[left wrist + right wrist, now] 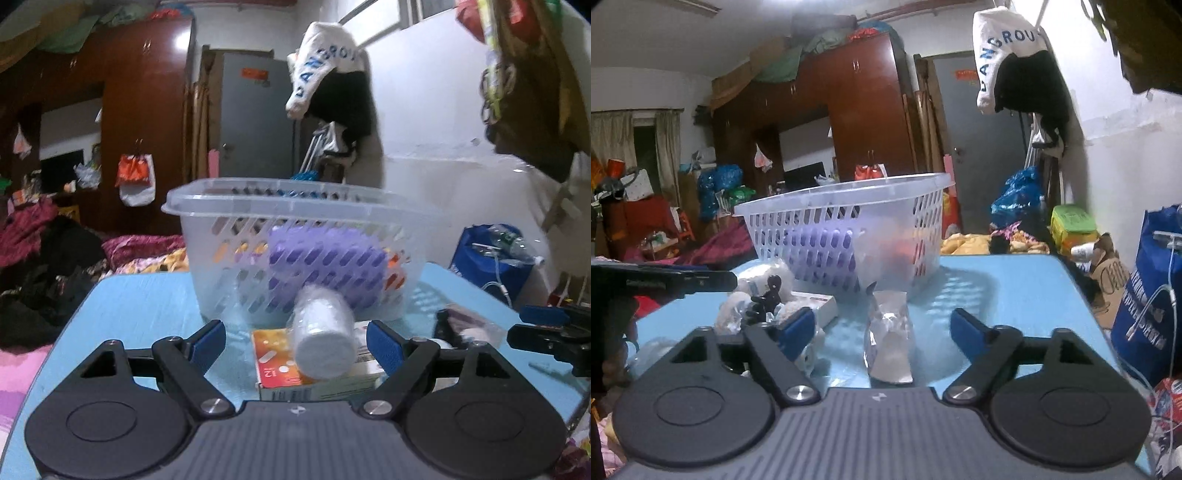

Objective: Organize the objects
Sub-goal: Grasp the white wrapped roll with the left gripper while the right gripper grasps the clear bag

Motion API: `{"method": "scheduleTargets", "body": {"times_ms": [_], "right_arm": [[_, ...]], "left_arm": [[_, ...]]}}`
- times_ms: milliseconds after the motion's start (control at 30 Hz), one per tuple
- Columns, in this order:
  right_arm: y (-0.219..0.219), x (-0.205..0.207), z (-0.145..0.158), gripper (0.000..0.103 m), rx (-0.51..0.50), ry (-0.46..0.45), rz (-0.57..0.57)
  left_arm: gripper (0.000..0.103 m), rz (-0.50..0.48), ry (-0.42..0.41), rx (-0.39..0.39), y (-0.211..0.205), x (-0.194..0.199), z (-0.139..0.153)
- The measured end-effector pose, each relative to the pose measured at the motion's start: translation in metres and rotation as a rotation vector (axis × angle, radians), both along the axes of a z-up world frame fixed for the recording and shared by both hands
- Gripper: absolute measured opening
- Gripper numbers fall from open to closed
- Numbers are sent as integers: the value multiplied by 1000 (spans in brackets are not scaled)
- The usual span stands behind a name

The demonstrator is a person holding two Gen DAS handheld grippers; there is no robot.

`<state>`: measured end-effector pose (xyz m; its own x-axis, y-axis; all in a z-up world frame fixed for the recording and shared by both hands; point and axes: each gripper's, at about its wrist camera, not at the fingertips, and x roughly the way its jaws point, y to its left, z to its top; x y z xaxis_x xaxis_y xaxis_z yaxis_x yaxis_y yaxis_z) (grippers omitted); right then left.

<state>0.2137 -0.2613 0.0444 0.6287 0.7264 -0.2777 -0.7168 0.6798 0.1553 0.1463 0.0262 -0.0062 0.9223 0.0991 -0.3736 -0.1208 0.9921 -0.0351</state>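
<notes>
Left claw (295,341) released around a wrapped roll (322,338) on a box (275,363), frame centre; right claw (882,328) released around a packet (888,341); basket (827,197) behind on desk (1015,291)

Blue table (1015,295) carries basket (849,236), box (295,373), packet (888,339).

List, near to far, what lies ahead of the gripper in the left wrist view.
Left gripper → orange box with the white roll lying on it → clear plastic basket → grey door.
</notes>
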Motion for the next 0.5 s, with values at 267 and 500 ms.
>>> {"method": "scheduleTargets", "body": {"times_ms": [267,500], "right_arm": [[9,-1,-11,62,-63,8,-2],[8,3,-17,55,-68,40,-4]], "left_arm": [[83,4,40,15,-3,14,-4],[78,3,37,25,-6,18,-6]]}}
